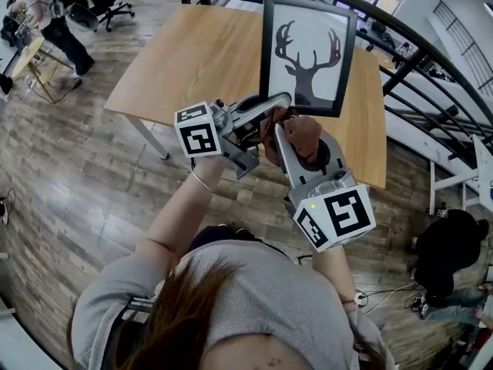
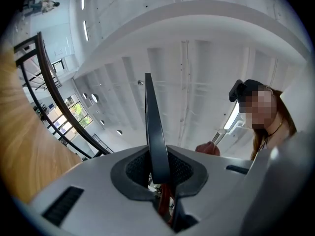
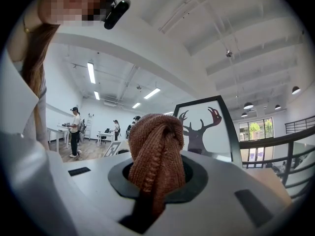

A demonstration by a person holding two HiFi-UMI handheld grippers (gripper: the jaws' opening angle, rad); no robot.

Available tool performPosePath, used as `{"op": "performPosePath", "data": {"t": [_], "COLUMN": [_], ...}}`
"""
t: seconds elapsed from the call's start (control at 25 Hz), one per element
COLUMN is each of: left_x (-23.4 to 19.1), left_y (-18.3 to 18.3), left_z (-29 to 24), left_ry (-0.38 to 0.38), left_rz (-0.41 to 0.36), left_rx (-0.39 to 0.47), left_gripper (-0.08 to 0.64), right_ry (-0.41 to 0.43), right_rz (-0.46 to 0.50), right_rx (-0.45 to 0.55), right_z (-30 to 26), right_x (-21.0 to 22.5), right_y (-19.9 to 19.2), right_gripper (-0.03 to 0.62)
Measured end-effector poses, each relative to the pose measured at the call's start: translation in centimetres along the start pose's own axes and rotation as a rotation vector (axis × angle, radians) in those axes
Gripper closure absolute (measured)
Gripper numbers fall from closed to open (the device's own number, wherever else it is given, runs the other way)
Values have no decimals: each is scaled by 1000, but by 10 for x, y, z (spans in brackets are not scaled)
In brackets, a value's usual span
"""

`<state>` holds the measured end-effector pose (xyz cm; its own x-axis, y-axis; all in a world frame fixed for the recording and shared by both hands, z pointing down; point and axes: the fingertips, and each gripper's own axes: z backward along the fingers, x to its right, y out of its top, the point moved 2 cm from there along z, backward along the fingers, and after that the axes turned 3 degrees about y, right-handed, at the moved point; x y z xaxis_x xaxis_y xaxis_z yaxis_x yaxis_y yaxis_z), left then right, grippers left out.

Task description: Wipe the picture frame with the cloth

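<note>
The left gripper (image 1: 269, 108), jaws nearly closed, clamped the lower corner of the upright frame (image 1: 308, 48), while the right gripper (image 1: 296, 141), pinching the cloth (image 3: 156, 151), sat just beside it, the frame's face rising ahead of and above its fingers.

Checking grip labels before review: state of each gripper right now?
Left gripper: closed on the picture frame, by its edge.
Right gripper: closed on the cloth.
</note>
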<state>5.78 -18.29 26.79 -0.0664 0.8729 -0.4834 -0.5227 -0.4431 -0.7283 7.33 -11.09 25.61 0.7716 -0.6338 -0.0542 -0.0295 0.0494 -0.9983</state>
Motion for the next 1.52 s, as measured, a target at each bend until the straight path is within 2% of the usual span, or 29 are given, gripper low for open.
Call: {"op": "performPosePath", "data": {"t": [0.16, 0.28, 0.48, 0.68, 0.88, 1.08, 1.36, 1.52], "left_x": [1, 0, -1, 0, 6, 16, 15, 14], "left_y": [1, 0, -1, -1, 1, 7, 9, 8], "left_z": [1, 1, 0, 1, 1, 3, 5, 5], "left_ry": [6, 17, 24, 18, 0, -33, -63, -84], "left_rz": [-2, -30, -51, -18, -5, -31, -69, -35], "left_rx": [28, 16, -19, -36, -53, -68, -76, -59], "left_gripper": [511, 511, 511, 511, 511, 511, 511, 511], "right_ry": [7, -14, -79, -176, -233, -280, -251, -234], "right_rz": [16, 29, 94, 212, 287, 384, 357, 350], "right_rx": [-45, -19, 147, 332, 384, 307, 207, 147], "right_z": [11, 19, 33, 30, 0, -38, -60, -61], "right_x": [0, 10, 36, 66, 87, 91, 94, 92], "right_y": [-17, -8, 69, 164, 214, 208, 166, 148], "right_gripper": [518, 518, 518, 518, 518, 518, 518, 518]}}
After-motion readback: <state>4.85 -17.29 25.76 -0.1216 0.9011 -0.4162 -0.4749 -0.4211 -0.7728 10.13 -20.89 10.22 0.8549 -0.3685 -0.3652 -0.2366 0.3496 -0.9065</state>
